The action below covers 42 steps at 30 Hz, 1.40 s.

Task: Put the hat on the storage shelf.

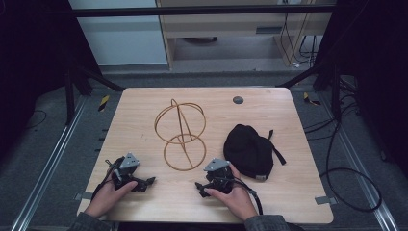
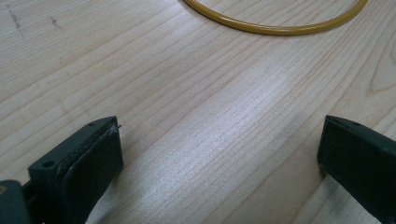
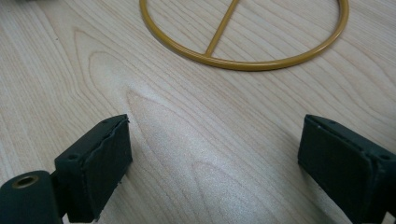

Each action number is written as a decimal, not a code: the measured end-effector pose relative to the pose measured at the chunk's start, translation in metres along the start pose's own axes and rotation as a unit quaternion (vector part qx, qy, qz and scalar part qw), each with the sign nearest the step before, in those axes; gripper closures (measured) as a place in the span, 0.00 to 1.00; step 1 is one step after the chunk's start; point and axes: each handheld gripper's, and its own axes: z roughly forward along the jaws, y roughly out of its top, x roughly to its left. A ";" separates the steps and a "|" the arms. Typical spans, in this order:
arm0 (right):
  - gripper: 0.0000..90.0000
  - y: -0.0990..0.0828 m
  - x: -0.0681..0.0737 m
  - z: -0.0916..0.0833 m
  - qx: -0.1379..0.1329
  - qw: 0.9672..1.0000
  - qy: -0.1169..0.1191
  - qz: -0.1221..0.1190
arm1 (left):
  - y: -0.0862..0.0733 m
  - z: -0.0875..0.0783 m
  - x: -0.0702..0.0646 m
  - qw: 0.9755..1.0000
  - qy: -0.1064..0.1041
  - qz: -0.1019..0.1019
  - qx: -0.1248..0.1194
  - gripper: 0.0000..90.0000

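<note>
**Wire stand and cap lying free, both tongs spread wide**

We are observing a gold wire stand (image 1: 182,137), two rings joined by rods, standing mid-worktop (image 1: 144,202), and a black cap (image 1: 248,150) lying to its right. Both hands are resting near the front edge. The left tongs (image 1: 150,181) and right tongs (image 1: 198,186) are gaping wide, holding nothing, each pointing toward the stand's base ring (image 3: 243,63), near but apart.
</note>
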 end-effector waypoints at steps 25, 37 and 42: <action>0.13 0.036 -0.034 -0.084 -0.003 0.994 -0.106 -0.030 | 0.000 0.000 0.000 1.000 0.000 0.000 0.000 0.00; 0.09 0.058 -0.080 -0.116 0.047 0.992 -0.117 -0.003 | 0.000 0.000 0.000 1.000 0.000 0.001 0.000 0.00; 0.11 0.058 -0.098 -0.124 0.087 0.990 -0.110 0.004 | 0.000 0.000 0.000 1.000 0.000 0.000 0.000 0.00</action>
